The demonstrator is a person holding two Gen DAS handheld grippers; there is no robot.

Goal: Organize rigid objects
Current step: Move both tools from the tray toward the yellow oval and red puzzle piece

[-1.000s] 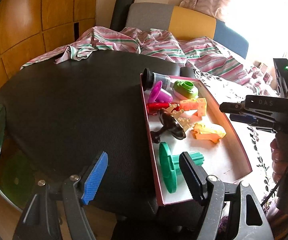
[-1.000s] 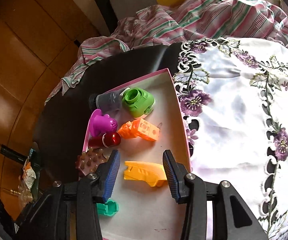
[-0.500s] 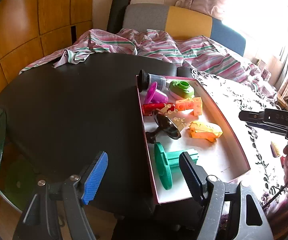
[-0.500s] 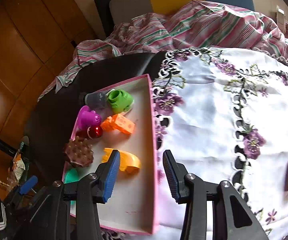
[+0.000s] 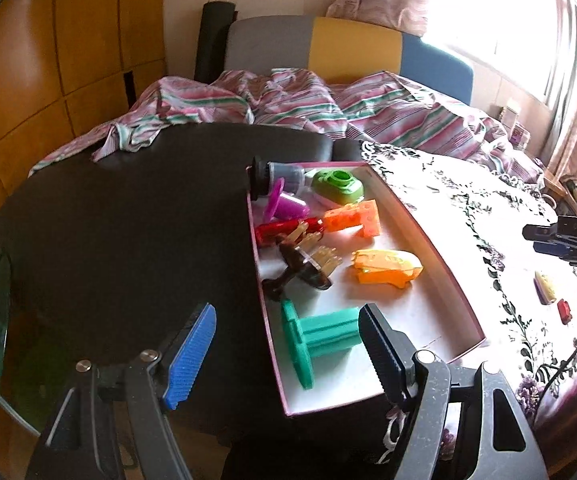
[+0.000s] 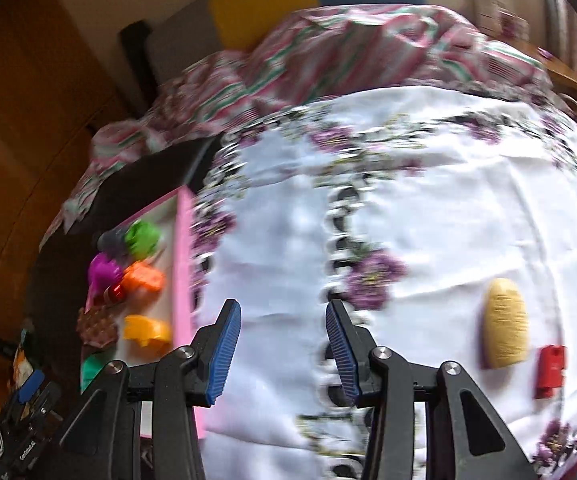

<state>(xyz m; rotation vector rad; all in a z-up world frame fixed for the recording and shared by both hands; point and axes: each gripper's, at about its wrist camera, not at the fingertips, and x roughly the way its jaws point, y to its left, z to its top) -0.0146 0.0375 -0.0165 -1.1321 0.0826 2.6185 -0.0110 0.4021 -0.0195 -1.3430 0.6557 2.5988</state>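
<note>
A pink-rimmed white tray [image 5: 440,256] holds several toys: a teal spool [image 5: 320,340], an orange car [image 5: 384,268], an orange block [image 5: 352,218], a green piece [image 5: 338,186] and a brown brush [image 5: 304,260]. My left gripper [image 5: 288,348] is open and empty, low at the tray's near end. My right gripper [image 6: 282,354] is open and empty over the white floral cloth [image 6: 408,208]. A yellow oval piece [image 6: 504,322] and a small red piece [image 6: 550,366] lie on the cloth to its right. The tray [image 6: 180,272] is at its left.
The tray sits where the dark round table [image 5: 120,220] meets the cloth [image 5: 484,208]. A striped sheet [image 5: 288,104] is bunched at the back. The right gripper [image 5: 560,236] shows at the right of the left wrist view, near the yellow piece [image 5: 546,286].
My right gripper has swung right, away from the tray and out over the cloth; the yellow and red pieces have come into view. The left gripper has hardly moved.
</note>
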